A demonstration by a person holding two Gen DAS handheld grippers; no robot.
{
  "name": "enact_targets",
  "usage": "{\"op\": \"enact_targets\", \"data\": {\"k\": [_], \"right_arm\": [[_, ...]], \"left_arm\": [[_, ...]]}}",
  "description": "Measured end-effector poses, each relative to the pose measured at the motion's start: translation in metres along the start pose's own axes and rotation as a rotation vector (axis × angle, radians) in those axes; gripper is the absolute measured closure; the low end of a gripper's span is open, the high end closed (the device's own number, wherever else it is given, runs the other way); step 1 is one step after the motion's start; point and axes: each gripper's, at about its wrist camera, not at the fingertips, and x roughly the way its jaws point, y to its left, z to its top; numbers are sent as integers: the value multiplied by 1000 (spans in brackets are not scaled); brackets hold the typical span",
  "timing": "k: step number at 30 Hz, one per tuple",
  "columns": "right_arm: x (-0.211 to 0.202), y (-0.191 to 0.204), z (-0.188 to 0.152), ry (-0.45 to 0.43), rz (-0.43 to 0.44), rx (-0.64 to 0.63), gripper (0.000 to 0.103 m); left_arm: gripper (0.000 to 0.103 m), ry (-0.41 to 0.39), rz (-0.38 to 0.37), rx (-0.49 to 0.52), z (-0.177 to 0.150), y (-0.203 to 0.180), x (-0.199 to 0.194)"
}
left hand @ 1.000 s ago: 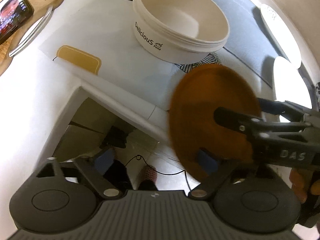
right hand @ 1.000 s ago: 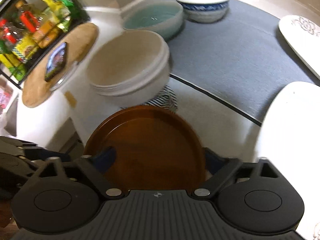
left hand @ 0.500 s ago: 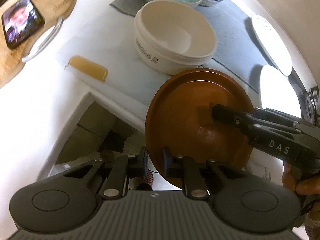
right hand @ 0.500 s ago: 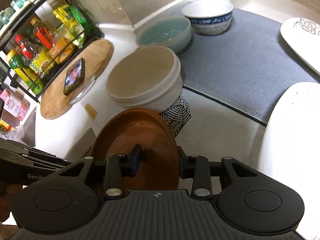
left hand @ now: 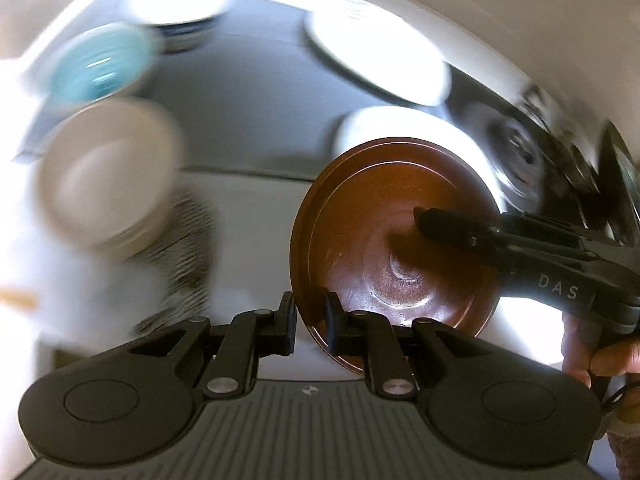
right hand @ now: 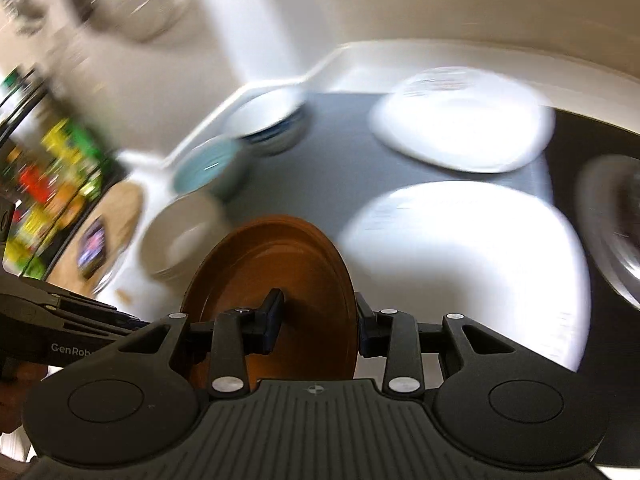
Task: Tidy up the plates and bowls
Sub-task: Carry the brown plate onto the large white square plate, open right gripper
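A brown plate is held on edge in the air. My left gripper is shut on its lower rim. My right gripper is shut on the opposite rim of the plate; its black fingers reach across the plate's face in the left view. Below lie two white plates on a grey mat. A cream bowl, a teal bowl and a blue-patterned bowl stand to the left. Both views are motion-blurred.
A striped cloth lies by the cream bowl. A wooden board with a phone and a rack of bottles are far left. A dark stove with a glass lid is at the right.
Both grippers have carried the brown plate up and to the right, over the white plates. The left camera has swung from the counter edge toward the mat.
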Motion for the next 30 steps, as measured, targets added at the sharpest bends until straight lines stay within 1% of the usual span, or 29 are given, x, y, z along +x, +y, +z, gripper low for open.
{"op": "enact_targets", "data": {"k": [2,6,8,9,10,12,13,14,15,16,17,18,19,20,24,25,28,30], "right_arm": [[-10,-19,-5,-17,-55,40,65],[-12,-48,-11,-35,-132,87,65],[-6,-57,-12,-41,-150,91,66],[-3,-61,-12,-44,-159,94,66],[1,-64,-11,-49,-168,96,69],[3,-69,-8,-74,-205,90,67],[3,-70,-3,-89,-226,83,65],[0,-70,-1,-105,-248,72,61],[-3,-71,-1,-119,-263,63,49],[-4,-74,0,-134,-278,59,41],[-5,-76,2,-148,-297,57,37],[-6,-78,1,-156,-315,58,32],[-5,-81,2,-151,-326,64,28],[-2,-85,2,-138,-330,74,28],[18,-94,5,-80,-301,108,26],[19,-94,5,-68,-288,111,23],[22,-86,5,-57,-315,95,19],[22,-80,4,-48,-312,94,19]], "left_arm": [[87,23,-24,54,15,-20,18],[87,56,-20,121,37,-48,54],[87,58,12,136,47,-55,69],[87,45,27,154,50,-59,71],[86,28,52,165,54,-61,74],[70,-13,97,162,59,-64,74],[45,-35,110,159,60,-65,72],[23,-58,121,147,62,-64,70],[16,-85,126,136,64,-63,69],[13,-105,128,130,62,-64,67],[13,-108,126,125,62,-62,69],[13,-97,122,116,61,-61,72],[13,-82,116,99,60,-58,77],[13,-66,110,82,58,-55,80],[13,-18,73,47,46,-49,94],[13,-13,62,45,43,-50,96],[13,-11,34,54,36,-50,95],[13,-16,18,63,32,-49,92]]}}
